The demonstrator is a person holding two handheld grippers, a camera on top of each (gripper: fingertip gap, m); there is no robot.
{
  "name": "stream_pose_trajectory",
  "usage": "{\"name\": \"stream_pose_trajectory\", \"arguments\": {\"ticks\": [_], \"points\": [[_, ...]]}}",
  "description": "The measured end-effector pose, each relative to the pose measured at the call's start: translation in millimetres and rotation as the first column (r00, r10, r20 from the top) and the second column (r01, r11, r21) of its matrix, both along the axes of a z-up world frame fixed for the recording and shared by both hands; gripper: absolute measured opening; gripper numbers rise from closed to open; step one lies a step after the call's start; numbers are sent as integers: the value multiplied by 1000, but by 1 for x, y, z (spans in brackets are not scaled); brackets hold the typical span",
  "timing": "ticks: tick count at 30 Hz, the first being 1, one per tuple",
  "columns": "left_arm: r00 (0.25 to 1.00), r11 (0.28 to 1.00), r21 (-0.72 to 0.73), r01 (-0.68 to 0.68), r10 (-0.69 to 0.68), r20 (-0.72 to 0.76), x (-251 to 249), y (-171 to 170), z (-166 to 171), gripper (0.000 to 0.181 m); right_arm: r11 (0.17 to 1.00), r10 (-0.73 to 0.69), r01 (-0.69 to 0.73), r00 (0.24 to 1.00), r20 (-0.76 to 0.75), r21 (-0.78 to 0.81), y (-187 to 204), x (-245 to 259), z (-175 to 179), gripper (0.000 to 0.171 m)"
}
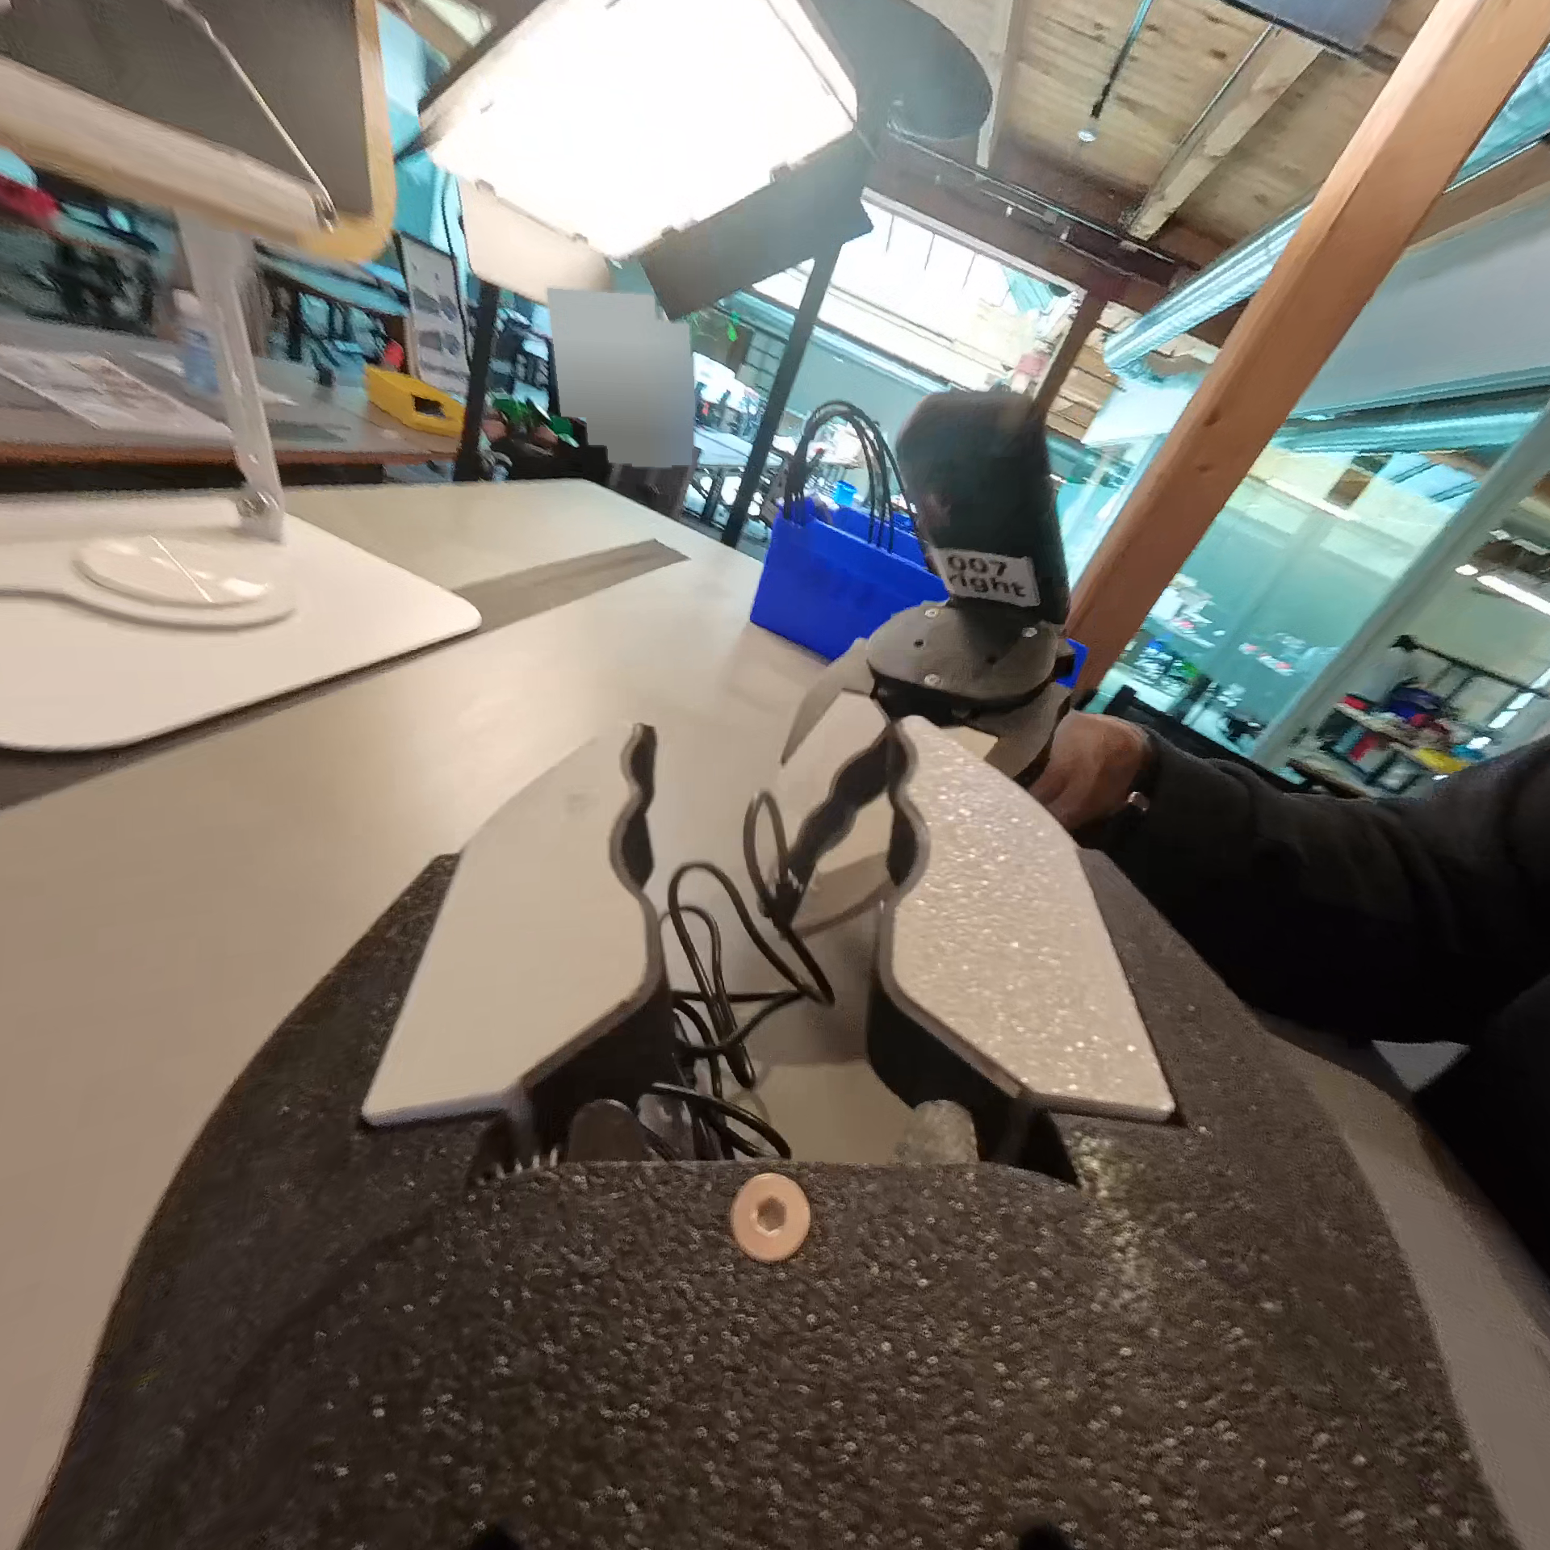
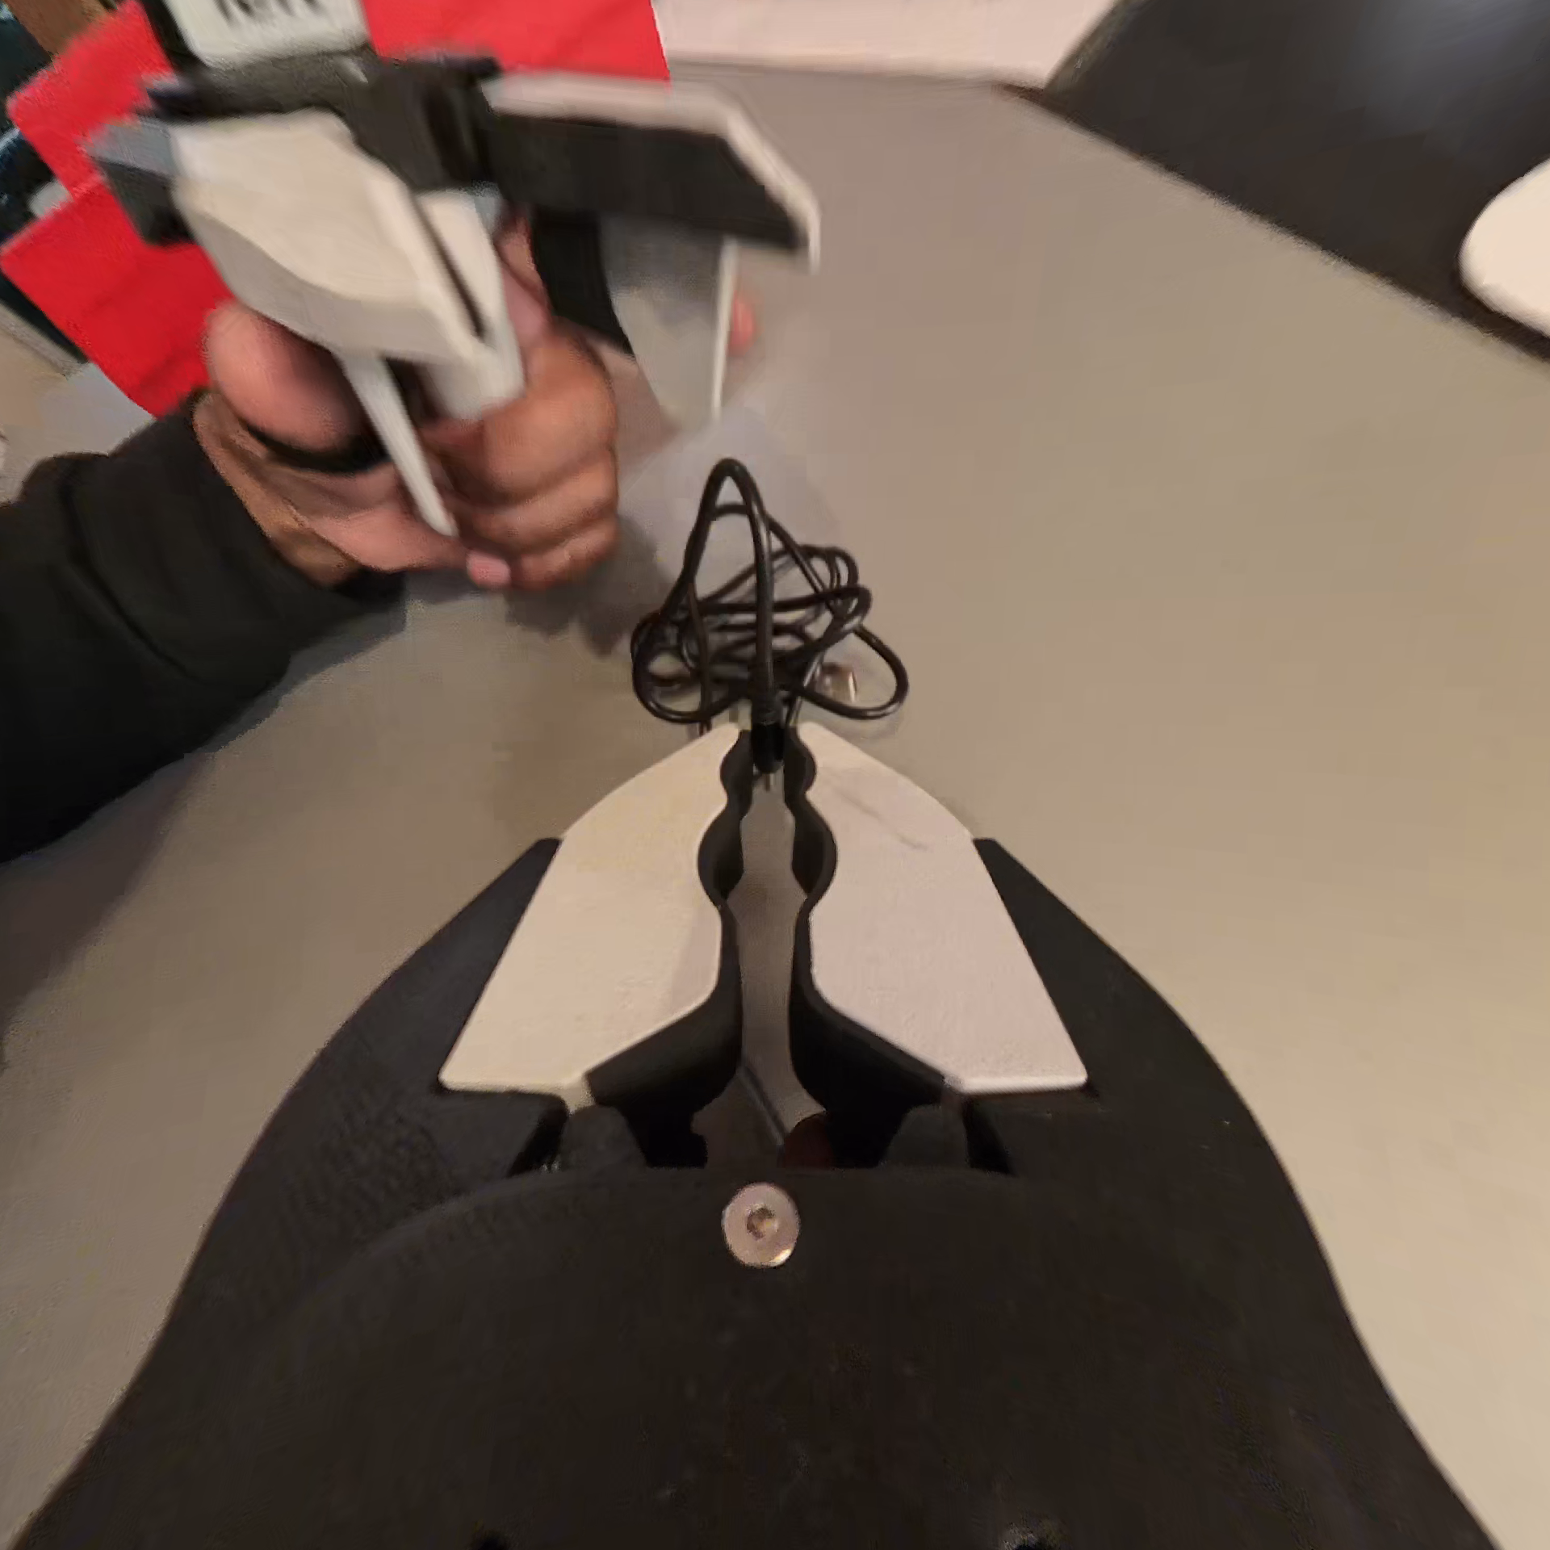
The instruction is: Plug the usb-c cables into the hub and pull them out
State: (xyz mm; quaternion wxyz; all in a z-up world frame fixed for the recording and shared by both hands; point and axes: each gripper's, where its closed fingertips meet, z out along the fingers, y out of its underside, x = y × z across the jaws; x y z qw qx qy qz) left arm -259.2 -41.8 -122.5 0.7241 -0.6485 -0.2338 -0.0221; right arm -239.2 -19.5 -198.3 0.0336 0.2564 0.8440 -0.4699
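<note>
On a grey workshop table, the right gripper pinches a black usb-c cable plug pointing back between its fingers, tangled coil beyond; the left gripper gapes, empty.

My left gripper sat spread wide at frame centre. My right gripper was nearly closed, tips pinching at centre. My left hand gripped its handle, upper left.

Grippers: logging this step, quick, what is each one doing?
Left gripper: open, holding nothing, above the tangled thin black cable.
Right gripper: shut on the cable's black plug end.
</note>
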Motion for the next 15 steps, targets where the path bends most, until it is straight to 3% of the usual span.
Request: {"name": "stream_pose_trajectory", "arguments": {"ticks": [5, 11, 15], "points": [[986, 997, -62, 48, -57, -156, 20, 13, 14, 59, 996, 73, -77, 990, 123, 33, 6, 16, -9, 6], [958, 909, -334, 249, -282, -55, 50, 46, -37, 47, 957, 269, -278, 957, 109, 87, 14, 49, -10, 6], [919, 824, -447, 348, -393, -9, 72, 55, -56, 33, 938, 318, -329, 942, 106, 109, 21, 58, -9, 6]]}}
